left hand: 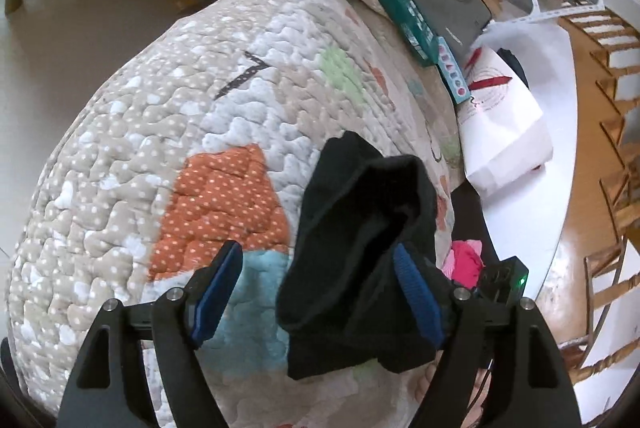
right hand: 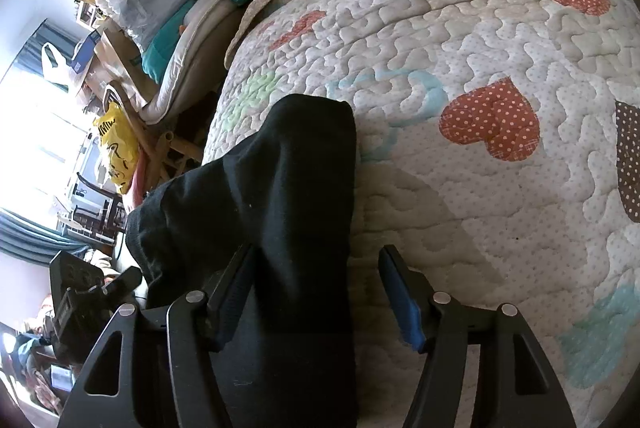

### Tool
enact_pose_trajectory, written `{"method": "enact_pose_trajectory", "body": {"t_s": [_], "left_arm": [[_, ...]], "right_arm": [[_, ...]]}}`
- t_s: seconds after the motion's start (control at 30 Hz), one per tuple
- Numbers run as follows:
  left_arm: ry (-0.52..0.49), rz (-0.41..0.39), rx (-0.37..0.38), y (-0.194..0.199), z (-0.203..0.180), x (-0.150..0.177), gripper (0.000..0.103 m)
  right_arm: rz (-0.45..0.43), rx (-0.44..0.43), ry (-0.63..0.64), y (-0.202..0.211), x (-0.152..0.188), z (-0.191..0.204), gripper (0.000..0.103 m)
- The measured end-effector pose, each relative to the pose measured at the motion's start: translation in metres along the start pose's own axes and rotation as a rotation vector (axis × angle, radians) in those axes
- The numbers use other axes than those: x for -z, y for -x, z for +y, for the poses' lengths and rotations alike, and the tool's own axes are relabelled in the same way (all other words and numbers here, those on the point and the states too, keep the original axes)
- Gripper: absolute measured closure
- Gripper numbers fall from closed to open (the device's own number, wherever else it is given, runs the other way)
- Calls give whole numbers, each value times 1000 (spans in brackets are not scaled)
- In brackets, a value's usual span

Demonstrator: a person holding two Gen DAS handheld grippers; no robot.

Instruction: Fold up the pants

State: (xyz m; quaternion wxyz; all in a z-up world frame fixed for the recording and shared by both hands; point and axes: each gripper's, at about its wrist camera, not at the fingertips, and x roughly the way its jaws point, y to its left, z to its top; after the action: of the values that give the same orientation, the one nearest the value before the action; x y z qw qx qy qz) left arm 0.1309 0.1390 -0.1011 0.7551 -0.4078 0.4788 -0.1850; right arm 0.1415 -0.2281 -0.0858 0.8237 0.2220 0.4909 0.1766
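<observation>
Quilted bedspread (left hand: 224, 132) underneath, beige with white dots, orange, blue and green patches; same quilt (right hand: 500, 28) in right wrist view, orange hearts on it. Left view, left to right: left gripper (left hand: 316, 292) spread wide, left pad bare over the quilt, black pants (left hand: 360, 228) bunched between the fingers and draped against the right blue pad (left hand: 416, 300); not clamped. Long axis of that bundle runs from low near the camera up and away, slightly right, top end a rounded fold. Further right: green pack (left hand: 392, 0), white paper bag (left hand: 504, 116), wooden chairs (left hand: 616, 108). Right view, left to right: bright window, yellow bag (right hand: 116, 152), stacked clutter, then pants (right hand: 288, 212) as a long dark strip running straight away from the camera over the quilt's left edge, far end squared off. Right gripper (right hand: 320, 292) wide open too, cloth lying over the left finger, right pad (right hand: 400, 300) clear of fabric. Nothing pinched.
</observation>
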Motion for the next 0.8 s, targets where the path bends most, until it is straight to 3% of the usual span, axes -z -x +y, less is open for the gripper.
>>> {"method": "enact_pose_trajectory", "body": {"t_s": [0.17,0.2,0.33,0.47,0.57,0.6,0.63,0.67,0.73,0.8], "left_arm": [[-43,87,51,-27,-13,4,23],[-62,105,56,-34,-18,4,19],[-115,127,40,-53,-31,1,10],[-169,162,29,-63,-41,0,10],[-267,178,-55,-68,-52,8,53],[-277,180,-66,-68,-54,10,56],[-290,169,-81,-67,-57,12,57],[-295,164,-87,-66,-60,13,59],[-299,157,-89,-63,-67,11,61],[-299,150,-73,-61,-75,6,61]], "right_arm": [[-2,-21,-27,-2,3,-4,33],[-1,-26,-31,-2,3,-5,33],[4,-34,-45,-3,1,-8,33],[7,-42,-39,-6,-2,-8,33],[12,-63,-47,-14,-7,-6,32],[18,-74,-52,-18,-9,-5,35],[40,-102,-48,-23,-10,0,48],[52,-113,-38,-25,-10,5,48],[41,-84,24,-20,-9,20,63],[33,-92,56,-10,-12,28,71]]}}
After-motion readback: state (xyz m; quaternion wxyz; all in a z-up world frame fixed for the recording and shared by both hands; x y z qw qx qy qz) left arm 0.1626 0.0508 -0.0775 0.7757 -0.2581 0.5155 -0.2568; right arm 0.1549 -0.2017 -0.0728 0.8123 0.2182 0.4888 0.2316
